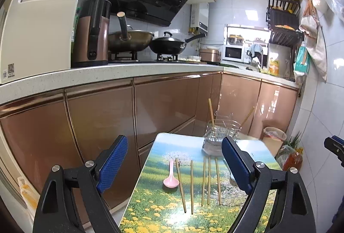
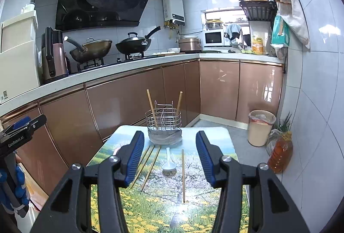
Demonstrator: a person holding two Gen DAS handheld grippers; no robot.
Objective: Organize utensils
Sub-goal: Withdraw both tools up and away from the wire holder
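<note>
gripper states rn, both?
Left gripper: open, holding nothing, above the table.
Right gripper: open, holding nothing.

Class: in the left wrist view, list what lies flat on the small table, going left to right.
Pink spoon → chopstick → chopstick → a close pair of chopsticks → chopstick. The wire holder stands farther back, so it is left out.

Ahead of the tongs, a wire holder (image 2: 164,125) stands at the table's (image 2: 228,147) far end with two chopsticks (image 2: 152,107) in it; nearer, loose chopsticks (image 1: 191,185) flank a spoon (image 1: 170,177).
</note>
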